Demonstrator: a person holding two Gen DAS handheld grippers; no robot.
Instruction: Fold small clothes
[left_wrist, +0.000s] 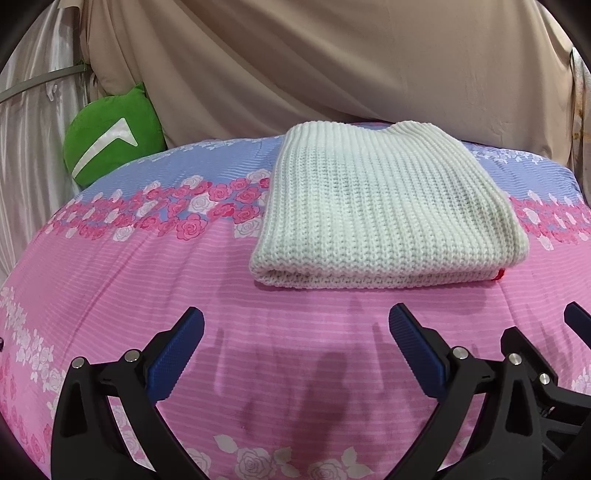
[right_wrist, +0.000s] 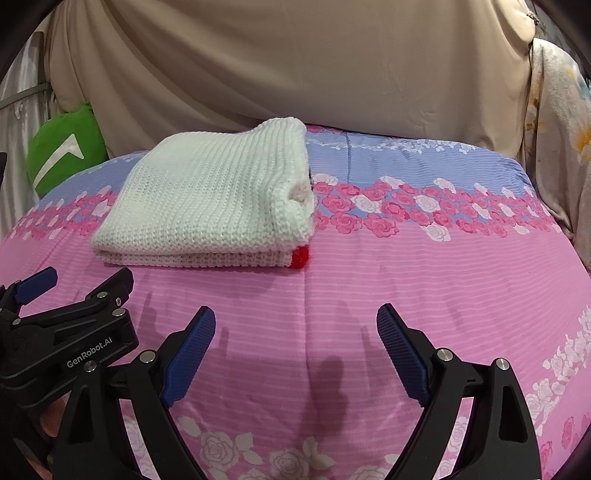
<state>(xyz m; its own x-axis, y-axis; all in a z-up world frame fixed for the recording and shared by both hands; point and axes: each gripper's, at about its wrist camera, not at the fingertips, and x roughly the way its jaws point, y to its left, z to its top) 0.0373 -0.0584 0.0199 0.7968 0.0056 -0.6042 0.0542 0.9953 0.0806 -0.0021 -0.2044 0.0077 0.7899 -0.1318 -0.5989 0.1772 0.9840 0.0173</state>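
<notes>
The white knit garment (left_wrist: 384, 210) lies on the bed as a neat, thick rectangle, several layers deep, its rounded fold edge toward the grippers and a small red tab (right_wrist: 300, 256) showing at its near right corner. It sits across the band of pink roses on the bedspread (left_wrist: 258, 332), toward the far half of the bed, with nothing on top of it and nothing touching it but the cover beneath. From the right wrist view the right-hand end shows an open tuck where the layers curl inward; whether that is a sleeve or a hem pushed inside is hard to tell at this angle.

Both grippers hang short of the garment, over bare pink cover. The left gripper (left_wrist: 295, 354) has its jaws spread wide and holds nothing; the right gripper (right_wrist: 295, 350) is the same, jaws wide apart and empty. They sit close side by side, the left one showing at the left edge of the right wrist view.

Judging by the compact shape, the folding of this piece looks finished or very nearly so, and the step in hand seems to be the pause after release. What comes next probably calls for either a light tidy of that loose right end, pinching only the top layer so the stack underneath is not dragged, or setting this piece aside and fetching another. No other garment is in view.

Beyond the bed stand a beige draped cloth (left_wrist: 332, 66) and, at far left, a green cushion (left_wrist: 110, 136).
</notes>
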